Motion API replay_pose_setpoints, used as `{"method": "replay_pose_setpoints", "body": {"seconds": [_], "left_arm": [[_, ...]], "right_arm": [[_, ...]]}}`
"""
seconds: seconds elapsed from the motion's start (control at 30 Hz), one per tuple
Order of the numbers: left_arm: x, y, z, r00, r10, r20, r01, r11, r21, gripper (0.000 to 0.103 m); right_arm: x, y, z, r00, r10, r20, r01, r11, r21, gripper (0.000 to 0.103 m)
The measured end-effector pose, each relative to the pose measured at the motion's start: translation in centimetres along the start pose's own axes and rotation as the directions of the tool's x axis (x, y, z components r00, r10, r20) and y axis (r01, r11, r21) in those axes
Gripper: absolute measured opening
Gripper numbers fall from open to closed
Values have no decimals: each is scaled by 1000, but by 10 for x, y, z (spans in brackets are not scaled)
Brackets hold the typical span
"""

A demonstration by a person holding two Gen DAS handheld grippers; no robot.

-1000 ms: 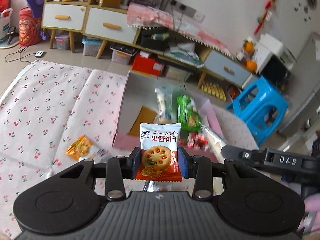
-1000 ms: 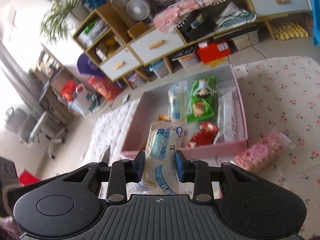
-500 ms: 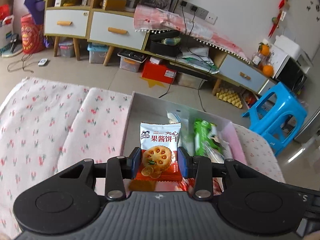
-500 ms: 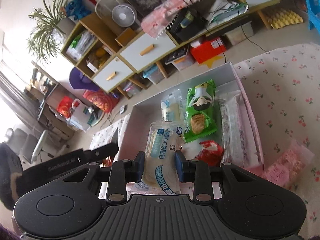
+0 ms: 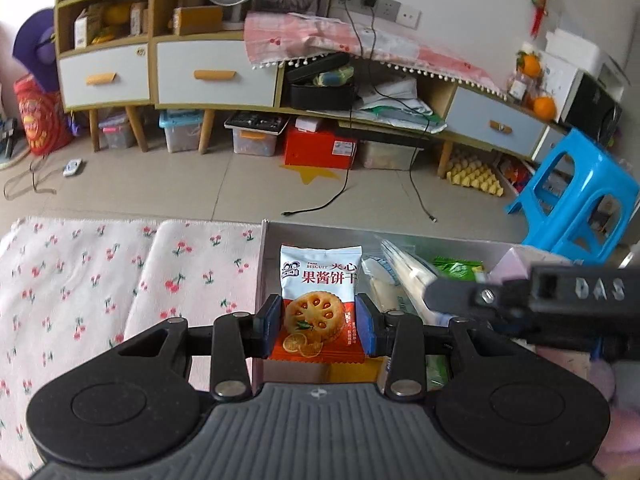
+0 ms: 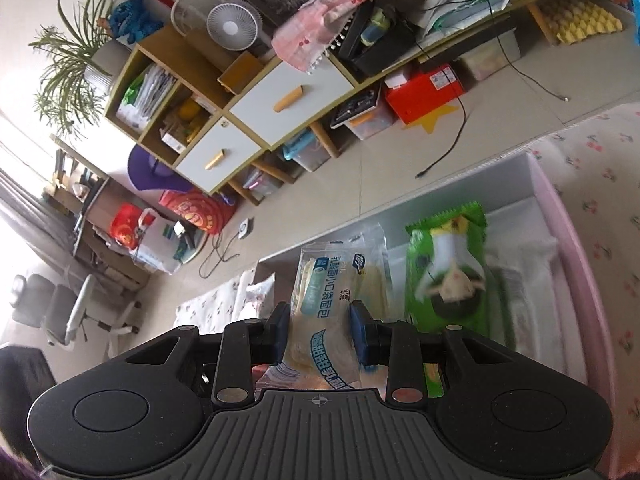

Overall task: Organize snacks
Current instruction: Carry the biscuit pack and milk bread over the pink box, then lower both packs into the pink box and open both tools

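Note:
My left gripper (image 5: 318, 326) is shut on a white and red biscuit packet (image 5: 320, 296) and holds it over the near left part of the pink box (image 5: 262, 256). My right gripper (image 6: 320, 334) is shut on a clear bread packet with blue print (image 6: 332, 300) and holds it over the same pink box (image 6: 560, 232). A green snack packet (image 6: 448, 268) lies inside the box. The right gripper's black body (image 5: 540, 300) crosses the left wrist view at the right, over the box.
The box sits on a cherry-print cloth (image 5: 100, 280). Beyond the table are wooden cabinets with drawers (image 5: 216, 76), a red box (image 5: 320, 148) on the floor and a blue plastic stool (image 5: 576, 200).
Both grippers have moved forward over the pink box, each still holding its packet. The box now fills more of both views, and the loose packets on the cloth have left view.

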State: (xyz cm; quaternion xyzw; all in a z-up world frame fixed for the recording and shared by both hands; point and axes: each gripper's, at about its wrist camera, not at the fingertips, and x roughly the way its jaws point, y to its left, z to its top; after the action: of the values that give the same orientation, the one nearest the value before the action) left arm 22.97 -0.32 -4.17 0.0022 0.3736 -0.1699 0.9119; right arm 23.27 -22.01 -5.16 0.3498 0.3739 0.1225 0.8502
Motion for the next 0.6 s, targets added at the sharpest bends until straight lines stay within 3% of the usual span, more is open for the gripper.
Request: {"method": "replay_pose_setpoints", "body": {"seconds": [0.6], "left_arm": [[0, 1, 1, 1000, -8, 2, 8, 999, 52, 44]], "right_arm": [[24, 8, 6, 999, -16, -34, 15, 999, -45, 31]]}}
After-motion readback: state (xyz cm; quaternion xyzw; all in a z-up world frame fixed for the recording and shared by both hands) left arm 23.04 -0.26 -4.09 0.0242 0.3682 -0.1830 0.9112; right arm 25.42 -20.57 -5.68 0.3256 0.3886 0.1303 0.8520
